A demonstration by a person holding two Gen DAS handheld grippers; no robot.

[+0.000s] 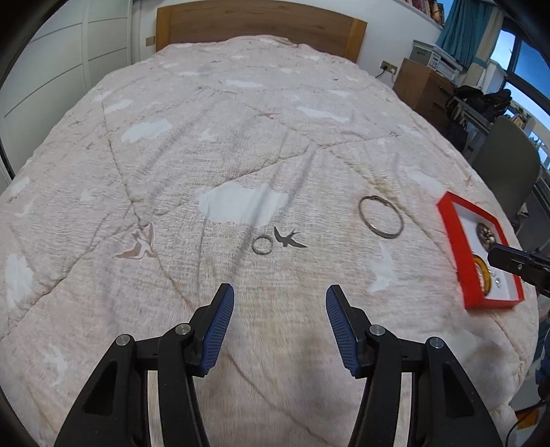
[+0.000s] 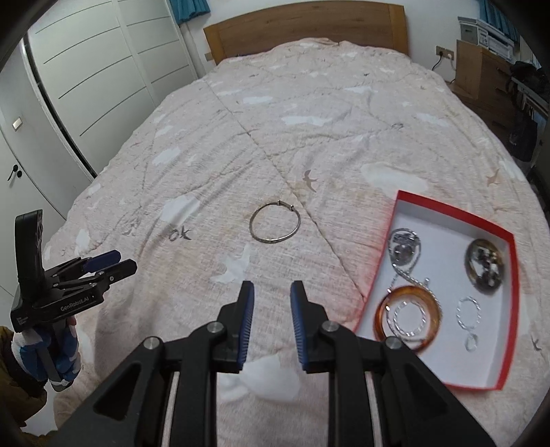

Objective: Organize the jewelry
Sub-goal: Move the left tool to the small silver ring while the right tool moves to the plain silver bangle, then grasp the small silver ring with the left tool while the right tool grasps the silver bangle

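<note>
I've got the left gripper (image 1: pixel 280 302) hanging over the pink quilt (image 1: pixel 240 144), its blue pads spread wide with nothing between them. Just ahead of it a small silver ring (image 1: pixel 262 244) lies flat on the fabric, right beside a dark printed bird. Bare quilt all around that ring, so there's open cloth on every side of it.

Off to the right of the ring, well apart from it, the silver bangle (image 1: pixel 380 216) lies flat too. From the right wrist view the same bangle (image 2: pixel 275 223) sits straight ahead of my right gripper (image 2: pixel 272 299), whose fingers stand apart by a moderate gap, holding nothing.

The red box (image 2: pixel 450 209) sits near the right edge of the bed, its near corner close to my right gripper's right finger. Inside on the white floor I see an amber bangle (image 2: pixel 409 318) with a silver chain (image 2: pixel 409 275) draped across it, a round dark brooch (image 2: pixel 484 264) toward the far right wall, and a small silver chain loop (image 2: pixel 468 314). The near right part of the box floor is bare.

In the right wrist view the left gripper (image 2: pixel 117 261) shows at the far left, over the quilt's left edge. The wooden headboard (image 2: pixel 306 27) closes off the far end.
</note>
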